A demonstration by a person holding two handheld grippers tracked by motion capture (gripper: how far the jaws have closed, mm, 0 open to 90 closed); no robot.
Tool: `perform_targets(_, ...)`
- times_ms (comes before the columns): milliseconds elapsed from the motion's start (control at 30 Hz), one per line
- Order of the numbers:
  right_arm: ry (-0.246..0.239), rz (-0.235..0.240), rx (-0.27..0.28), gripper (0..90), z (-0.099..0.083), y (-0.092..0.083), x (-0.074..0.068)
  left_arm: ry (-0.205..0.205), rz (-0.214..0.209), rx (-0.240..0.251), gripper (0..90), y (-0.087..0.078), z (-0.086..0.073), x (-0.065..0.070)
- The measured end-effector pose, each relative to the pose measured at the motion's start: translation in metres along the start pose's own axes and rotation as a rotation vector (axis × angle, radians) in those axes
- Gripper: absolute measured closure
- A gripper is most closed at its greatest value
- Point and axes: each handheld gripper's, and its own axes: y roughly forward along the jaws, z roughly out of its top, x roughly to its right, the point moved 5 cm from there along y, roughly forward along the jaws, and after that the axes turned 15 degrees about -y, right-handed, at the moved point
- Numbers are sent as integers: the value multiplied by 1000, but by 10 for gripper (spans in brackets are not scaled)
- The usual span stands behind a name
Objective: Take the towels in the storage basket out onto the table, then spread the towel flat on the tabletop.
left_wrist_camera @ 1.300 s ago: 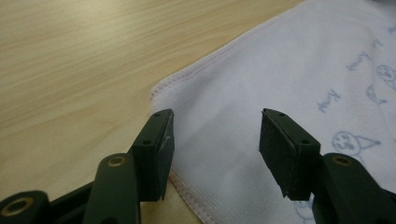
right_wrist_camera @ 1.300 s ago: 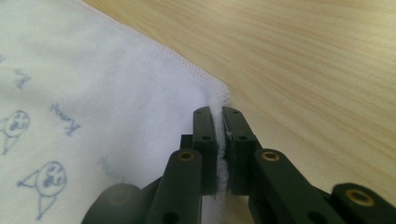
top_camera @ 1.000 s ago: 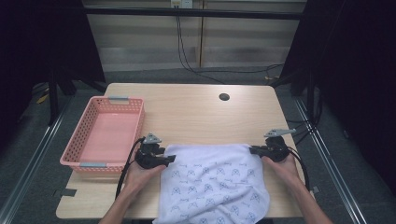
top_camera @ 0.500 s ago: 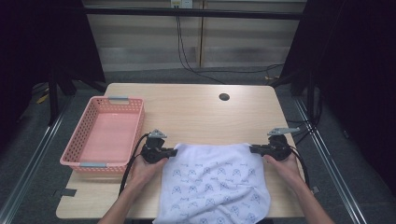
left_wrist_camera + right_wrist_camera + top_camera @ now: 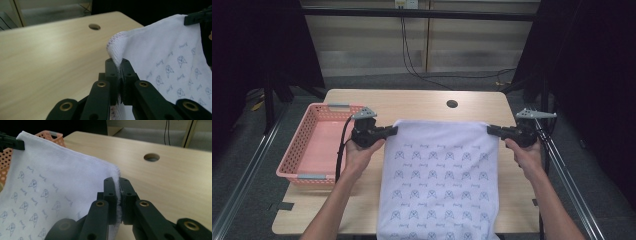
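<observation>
**Towel stretched between two clamped grippers above the table**

The white towel (image 5: 439,175), printed with small grey figures, hangs spread out between the two grippers. Its top edge runs taut and level from one to the other, over the middle of the wooden table (image 5: 422,102); the rest drapes down toward the person and past the table's near edge.

The left gripper (image 5: 391,131) is clenched on the towel's upper left corner. In the left gripper view the jaws are pressed together with a fold of the hemmed corner pinched between them and sticking up above their tips.

The right gripper (image 5: 492,129) is likewise clamped on the upper right corner. In the right gripper view the cloth edge is squeezed in the narrow seam between the jaws.

A pink basket (image 5: 302,150) sits on the table just beside the left hand (image 5: 359,155), apart from the towel. A round hole (image 5: 452,104) lies in the tabletop beyond the towel's top edge.
</observation>
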Motion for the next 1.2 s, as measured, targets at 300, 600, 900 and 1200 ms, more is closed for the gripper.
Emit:
perform_targets(300,-25,-54,64,860,48,-6,23,11,2,58,869,-3,39,-4)
perform_targets(600,-20,-94,46,861,70,7,46,7,19,76,870,11,63,-11)
perform_targets(900,-6,-89,77,862,84,4,50,30,-26,105,870,2,74,-2)
perform_targets(1200,-60,29,62,862,47,-35,-9,45,-80,50,869,-29,7,17)
